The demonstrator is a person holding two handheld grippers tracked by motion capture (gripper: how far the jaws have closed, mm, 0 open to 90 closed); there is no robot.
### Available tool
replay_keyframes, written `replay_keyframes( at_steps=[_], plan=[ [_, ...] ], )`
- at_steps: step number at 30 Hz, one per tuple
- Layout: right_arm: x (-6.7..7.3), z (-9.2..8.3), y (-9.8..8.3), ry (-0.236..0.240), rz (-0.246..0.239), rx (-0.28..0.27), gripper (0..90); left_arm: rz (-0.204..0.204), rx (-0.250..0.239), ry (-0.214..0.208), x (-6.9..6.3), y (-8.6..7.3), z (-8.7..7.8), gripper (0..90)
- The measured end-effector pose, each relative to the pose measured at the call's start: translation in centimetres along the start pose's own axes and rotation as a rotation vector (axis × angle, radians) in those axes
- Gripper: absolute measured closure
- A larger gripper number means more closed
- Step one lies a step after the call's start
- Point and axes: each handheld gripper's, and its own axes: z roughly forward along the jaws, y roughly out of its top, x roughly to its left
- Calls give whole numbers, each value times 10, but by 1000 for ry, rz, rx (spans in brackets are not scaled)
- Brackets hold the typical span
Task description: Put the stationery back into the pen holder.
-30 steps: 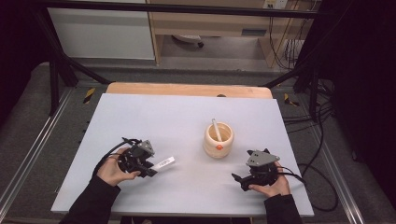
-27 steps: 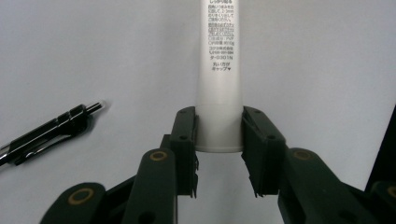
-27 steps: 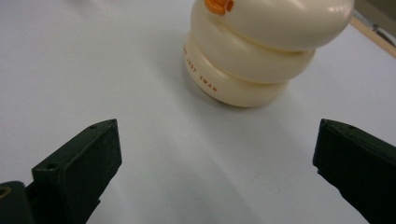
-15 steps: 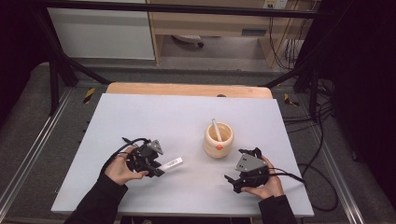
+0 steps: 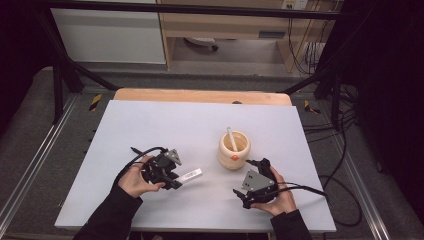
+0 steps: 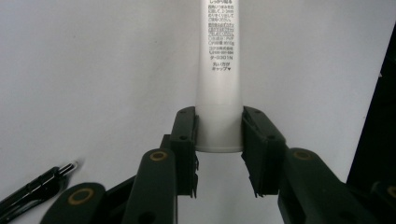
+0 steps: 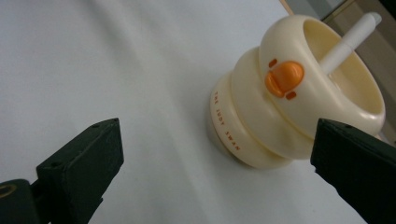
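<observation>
The white tube (image 6: 218, 74) is pinched at its flat end by the left tool (image 6: 218, 149); both pads press on its sides. The left gripper view shows small dark print running down the tube's body, too fine to read, and the tube stretching away over the pale bench (image 6: 93, 70). From the high view the tube (image 5: 189, 175) is a short white bar with a label, sticking out rightward from the left tool (image 5: 172, 180), low over the bench (image 5: 150, 120), left of middle. Whether its far end touches the surface I cannot tell.

To its right stands a cream cup (image 5: 234, 149) with a white stick (image 5: 231, 138) leaning inside. The right gripper view gives what the high view cannot: an orange beak-like knob (image 7: 284, 77) on the cup (image 7: 261, 121), orange lettering round its base, and the stick (image 7: 348, 39) resting against the rim.

The right tool (image 7: 210, 172) is spread wide with nothing between its jaws, aimed at the cup. In the high view it (image 5: 239, 196) sits just below and right of the cup, apart from it.
</observation>
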Motion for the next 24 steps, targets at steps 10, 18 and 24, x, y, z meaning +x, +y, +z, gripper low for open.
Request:
replay_keyframes(
  at_steps=[10,18,24],
  plan=[
    [11,8,13,-10,-117,-22,55,-13,-2,-4,-5,14,3,671],
    [14,15,19,-21,-180,-30,59,-2,-9,-12,-10,23,5,671],
    [18,18,24,-40,-228,-54,70,-4,-7,-16,-14,32,7,671]
  ],
)
